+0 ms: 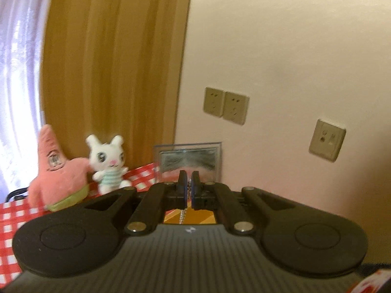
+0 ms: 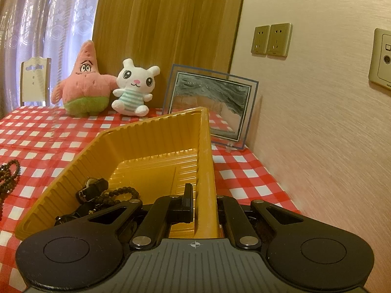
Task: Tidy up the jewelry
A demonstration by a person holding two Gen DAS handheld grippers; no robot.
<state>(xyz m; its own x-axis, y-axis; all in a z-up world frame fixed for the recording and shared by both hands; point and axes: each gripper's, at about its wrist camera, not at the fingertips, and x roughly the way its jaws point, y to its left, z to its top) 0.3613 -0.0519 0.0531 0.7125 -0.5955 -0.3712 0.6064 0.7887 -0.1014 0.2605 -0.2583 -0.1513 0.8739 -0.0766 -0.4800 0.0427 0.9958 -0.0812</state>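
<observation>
My left gripper point(image 1: 188, 180) is closed on a thin silver chain point(image 1: 182, 213), which hangs down from between the two fingers, and under it I see a piece of the yellow tray point(image 1: 190, 217). My right gripper point(image 2: 200, 201) is clamped on the right wall of the same yellow tray point(image 2: 156, 144): one finger point(image 2: 187, 199) is inside the tray, and the other is hidden behind the wall. The tray stands on the table with the red and white checked cloth point(image 2: 48, 136), with its far corner pointing to the wall. Inside the tray, in the near left part, lie a black watch point(image 2: 94, 189) and a string of dark beads point(image 2: 122, 194), touching each other; one more dark item is partly hidden behind my gripper and I cannot tell what it is. The far part of the tray floor is bare. Outside the tray, at the left edge of the right view, another string of brown beads point(image 2: 9, 175) lies on the cloth. At the back of the table a pink star plush point(image 2: 84, 83) and a white rabbit plush point(image 2: 134, 89) sit side by side and touch each other, and a glass picture frame point(image 2: 212, 105) stands to the right of them, near the wall with the sockets point(image 2: 271, 39).
</observation>
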